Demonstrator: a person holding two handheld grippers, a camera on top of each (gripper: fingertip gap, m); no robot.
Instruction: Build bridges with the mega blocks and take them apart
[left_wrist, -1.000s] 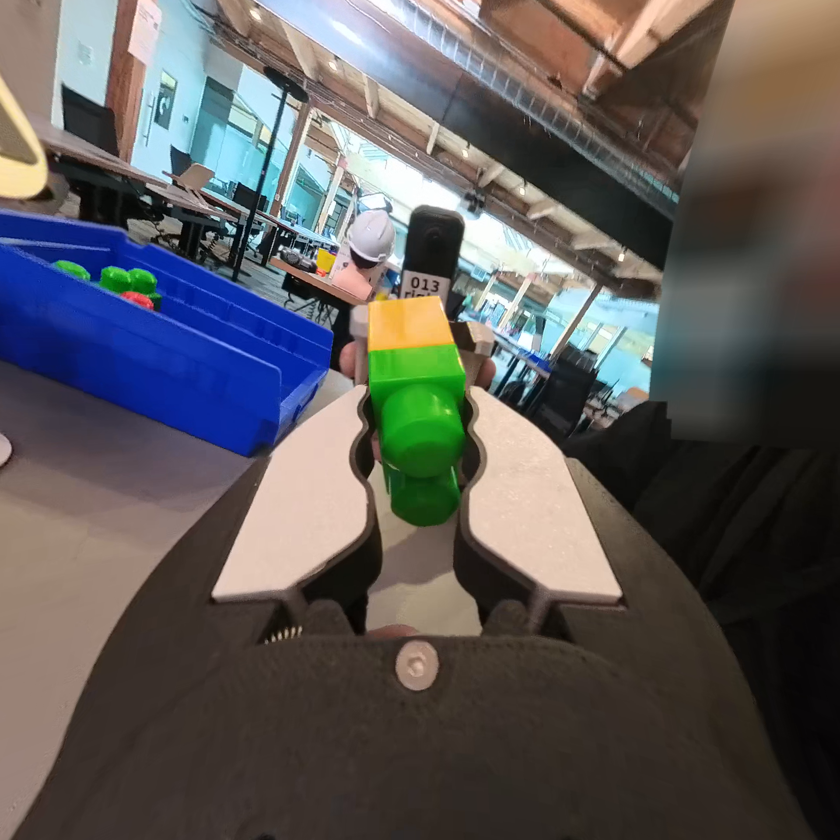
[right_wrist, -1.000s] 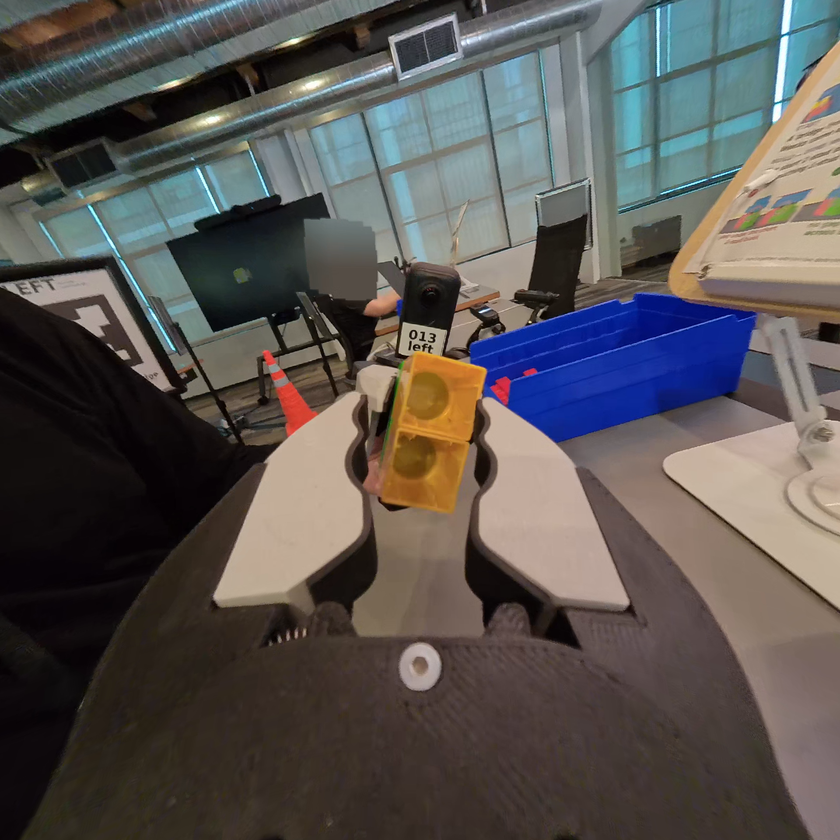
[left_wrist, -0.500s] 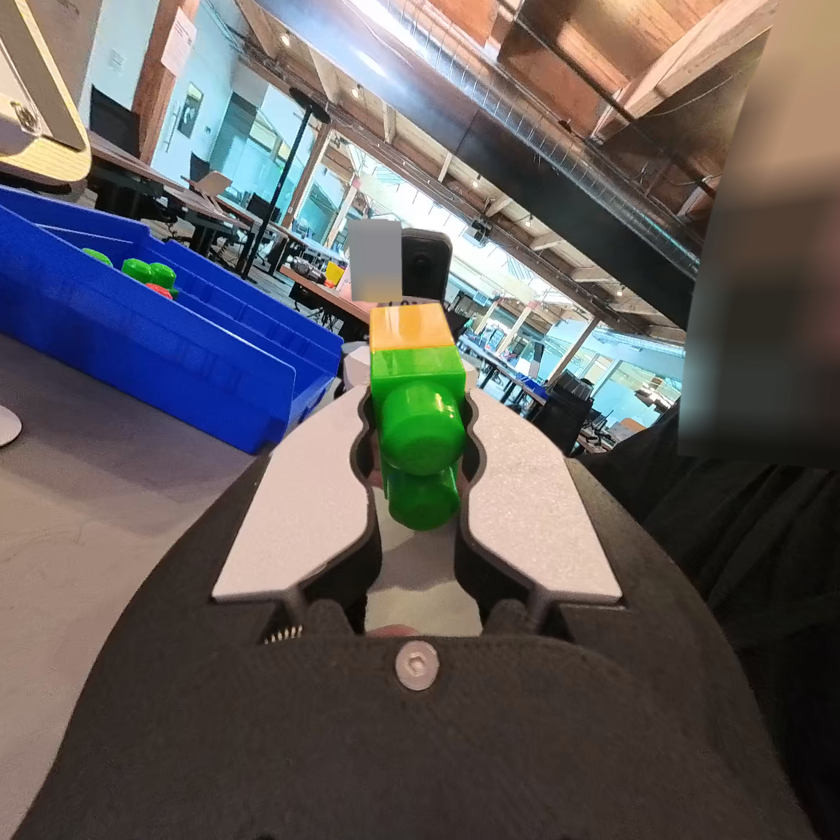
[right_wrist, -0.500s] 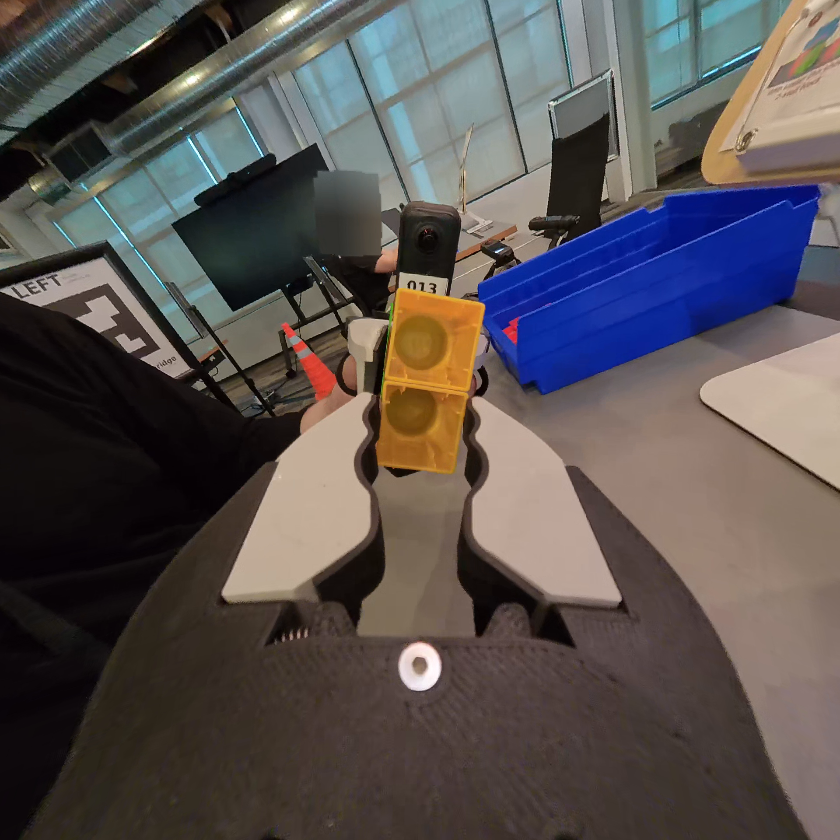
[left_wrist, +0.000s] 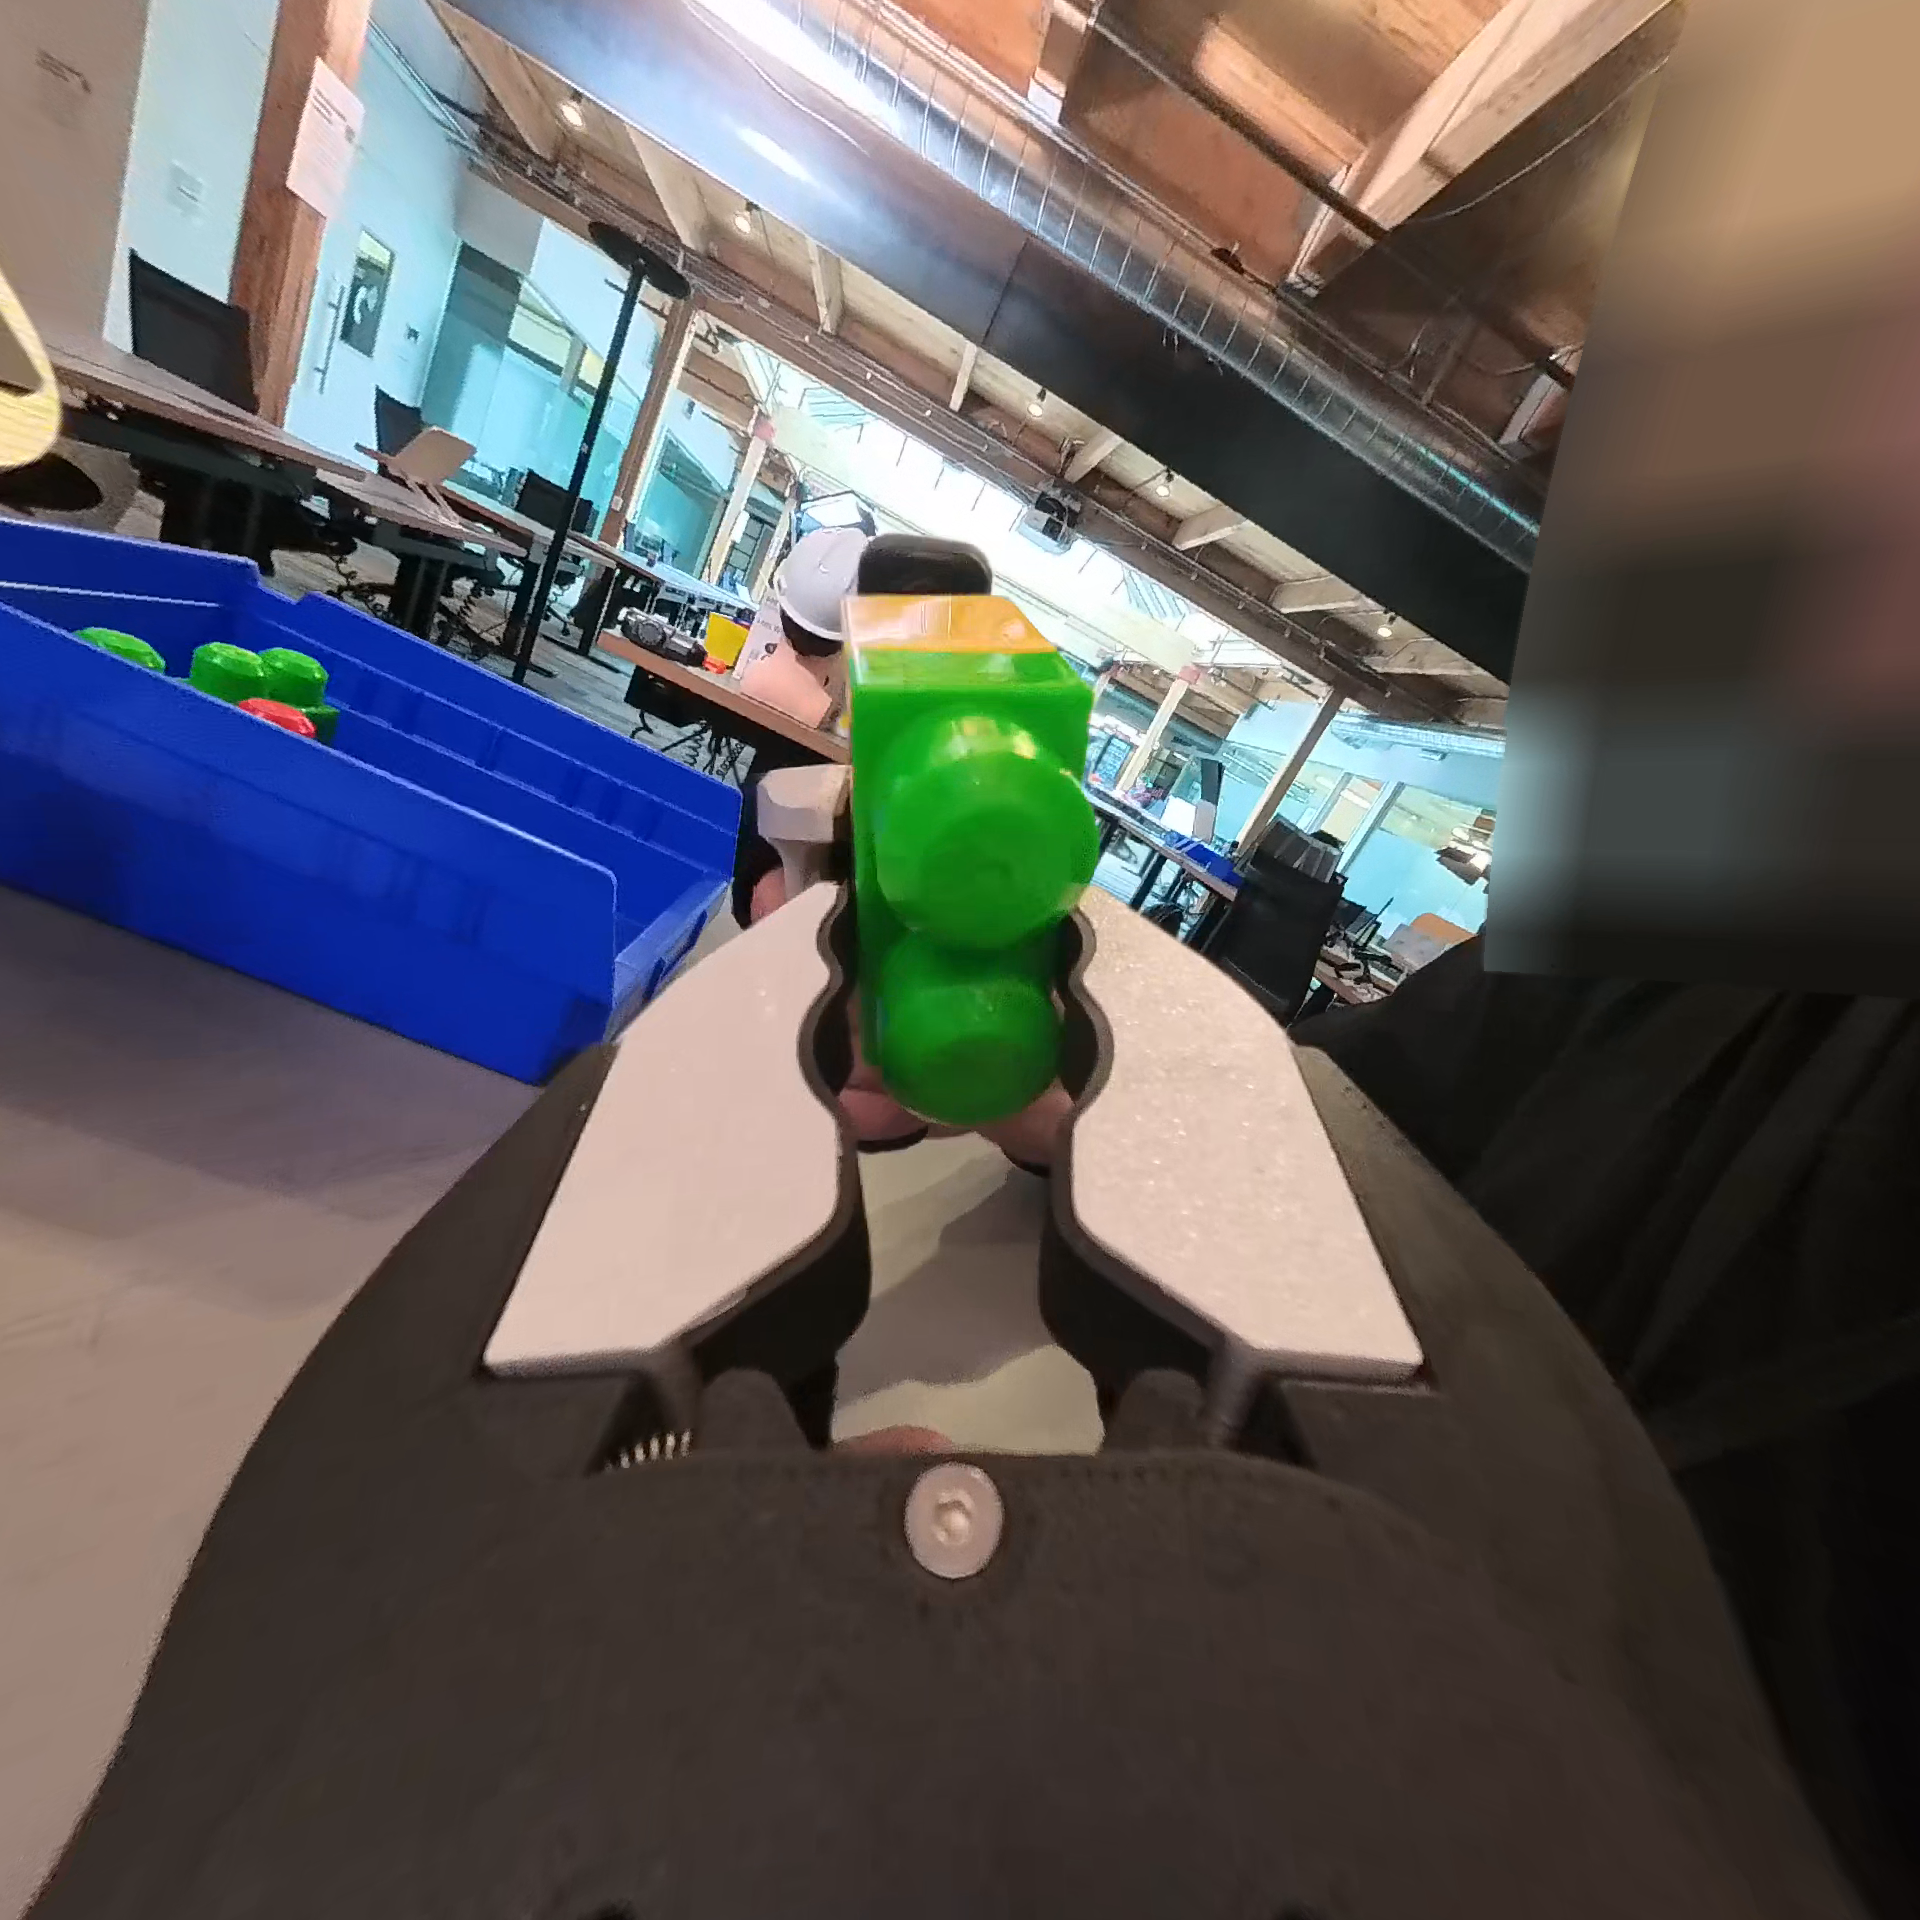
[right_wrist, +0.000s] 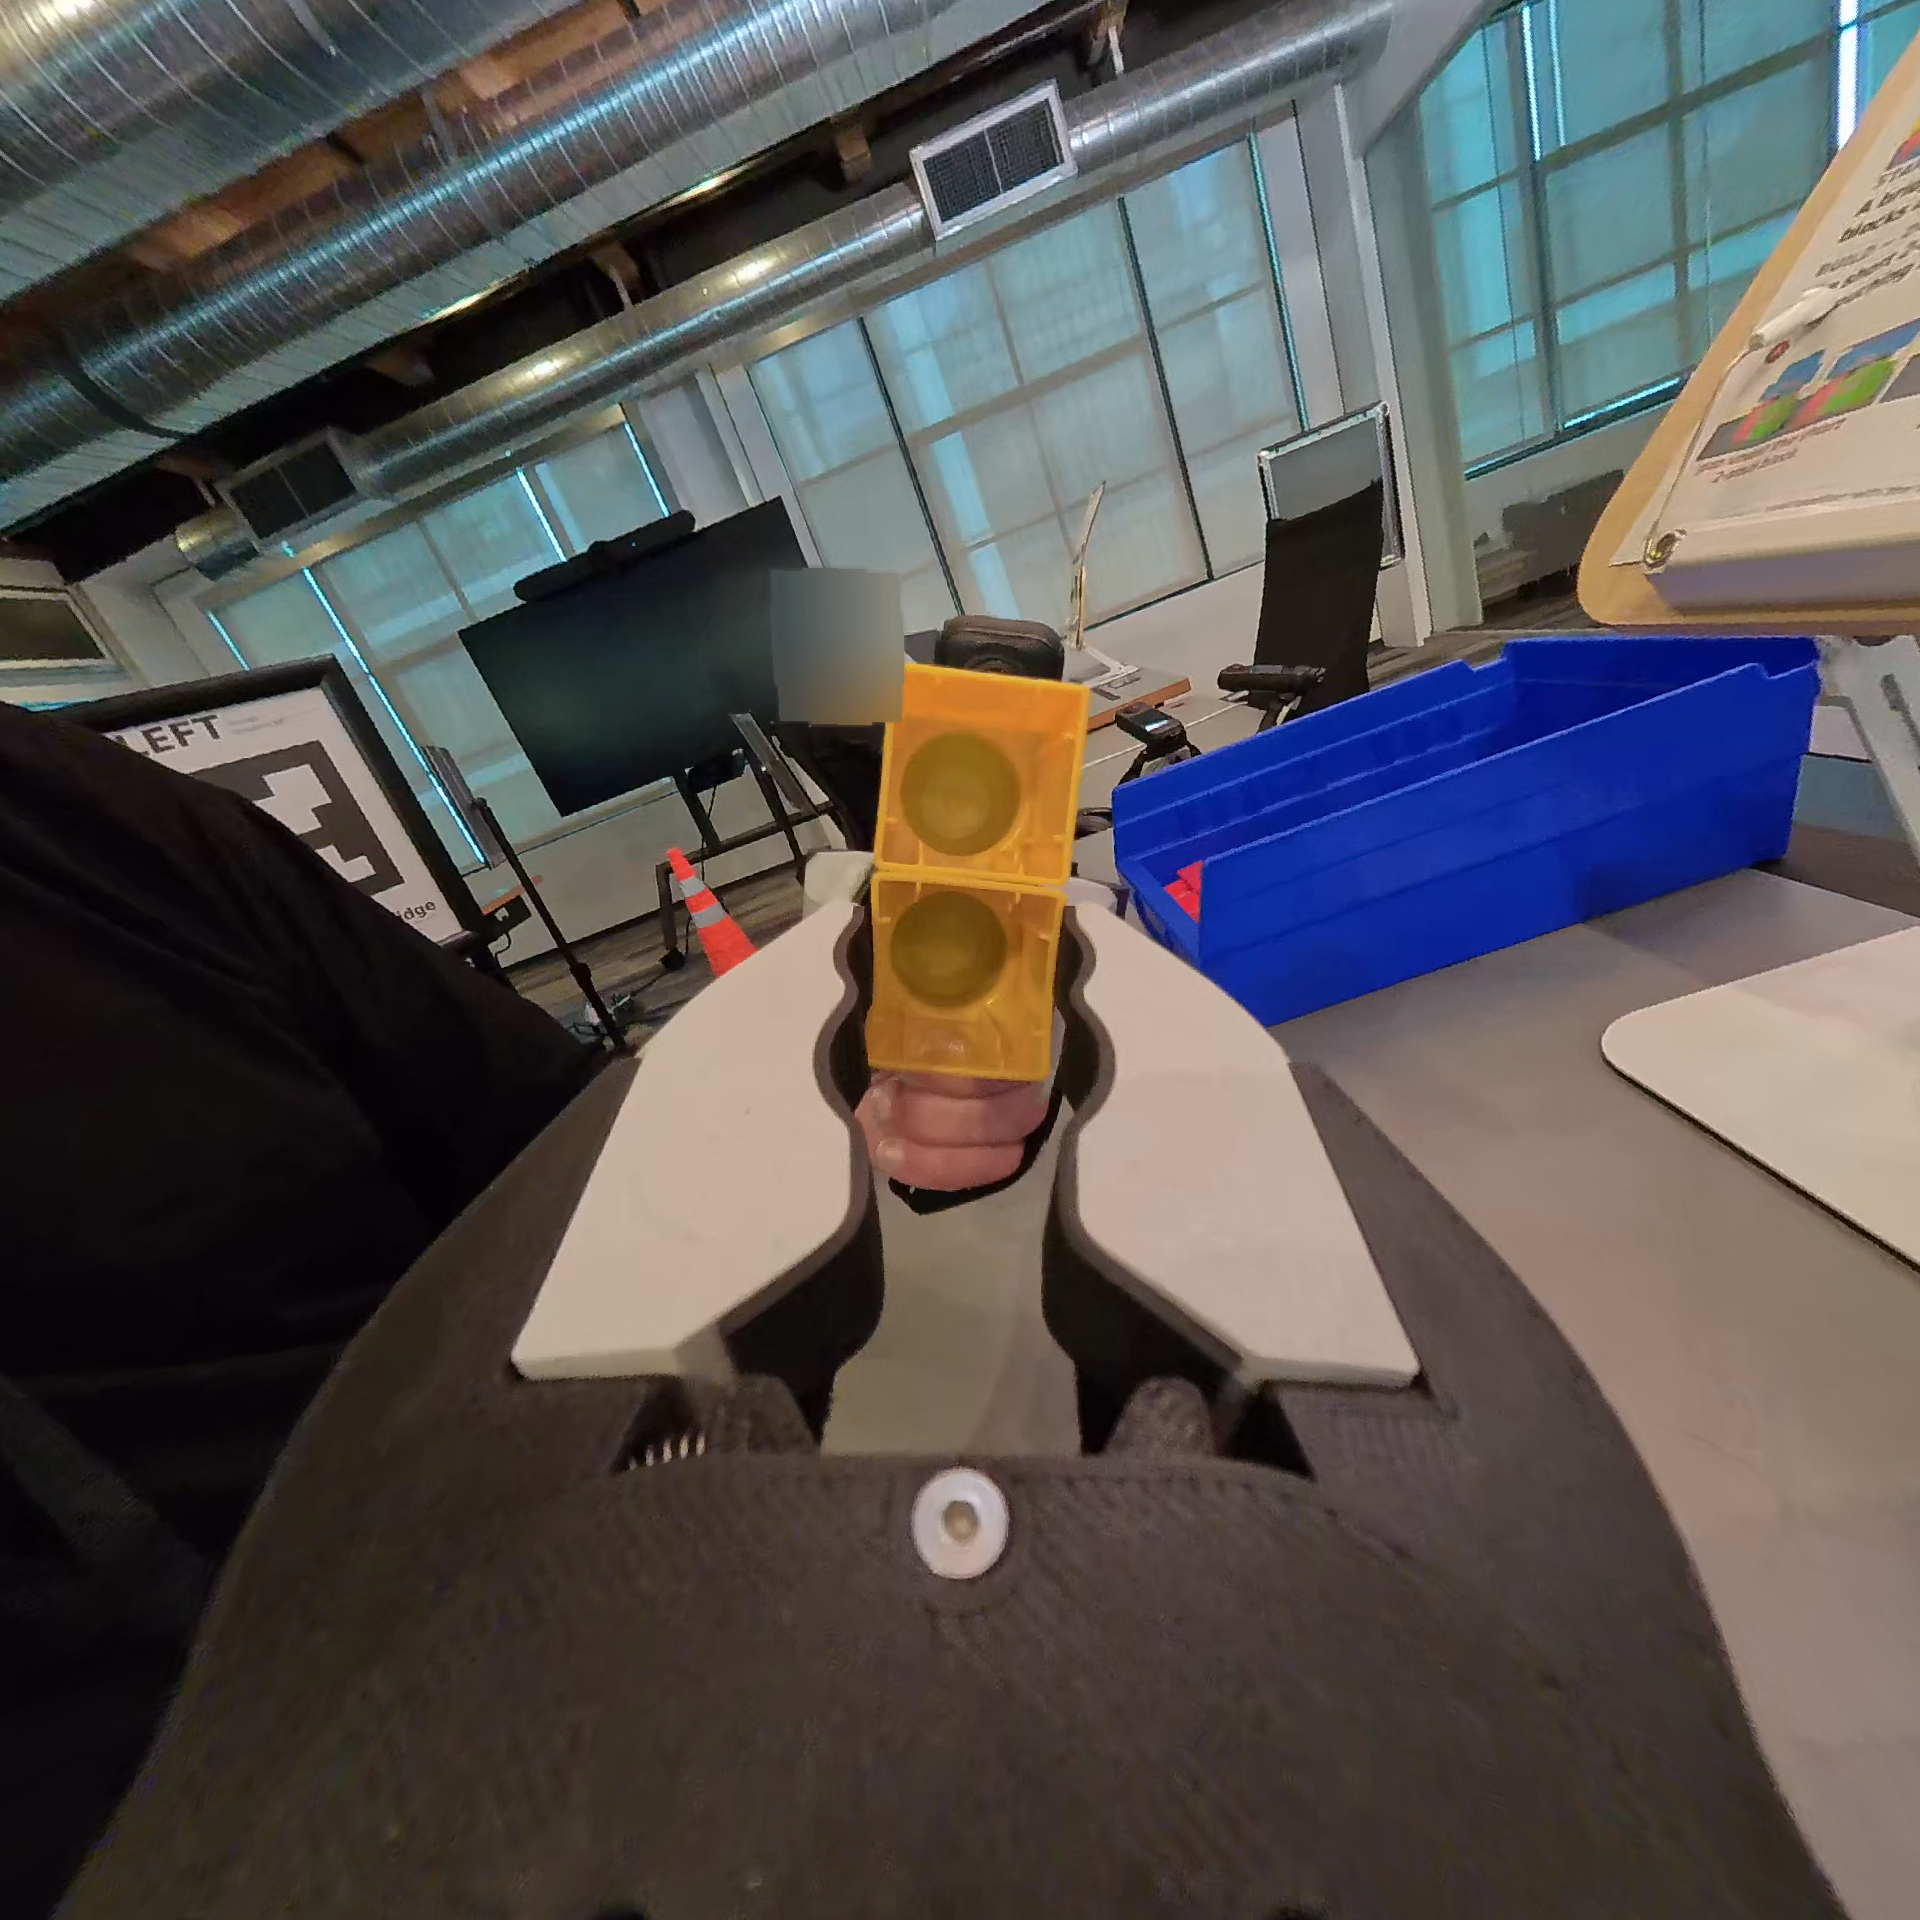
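Observation:
In the left wrist view my left gripper is shut on a green two-stud block, studs towards the camera. A yellow block sits joined to its far side. In the right wrist view my right gripper is shut on that yellow block, whose hollow underside faces the camera; both pads press its lower half. The grippers face each other above the grey table. A grey finger of the right gripper shows behind the green block.
A blue bin holding green and red blocks stands on the table to the left; it also shows in the right wrist view. A clipboard stand with a white base is at the right. A person in black is close by. Less than 4 cm separates the two grippers' tips.
My right gripper has closed from loosely around the tilted yellow block to pressing on it, and the block now sits straight. My left gripper has kept its hold on the green block.

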